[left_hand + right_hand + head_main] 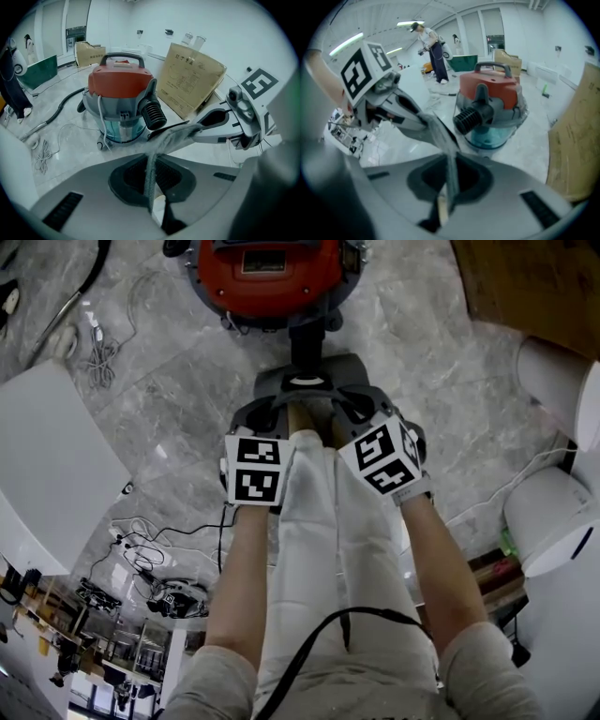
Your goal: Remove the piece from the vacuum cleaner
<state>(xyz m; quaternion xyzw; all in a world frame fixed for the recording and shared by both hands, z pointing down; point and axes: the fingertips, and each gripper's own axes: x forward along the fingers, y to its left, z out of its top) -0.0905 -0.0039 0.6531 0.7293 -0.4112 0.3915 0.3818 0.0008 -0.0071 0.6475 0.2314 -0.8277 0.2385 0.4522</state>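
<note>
- We find the thin grey piece held clear of the floor near the vacuum cleaner, just before its ribbed port.
- Its long axis runs crosswise, gripper to gripper.
- The left gripper and right gripper each have narrow jaws, clamped on opposite ends.

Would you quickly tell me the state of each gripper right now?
Left gripper: jaws shut, nothing visibly held.
Right gripper: jaws shut, nothing visibly held.
</note>
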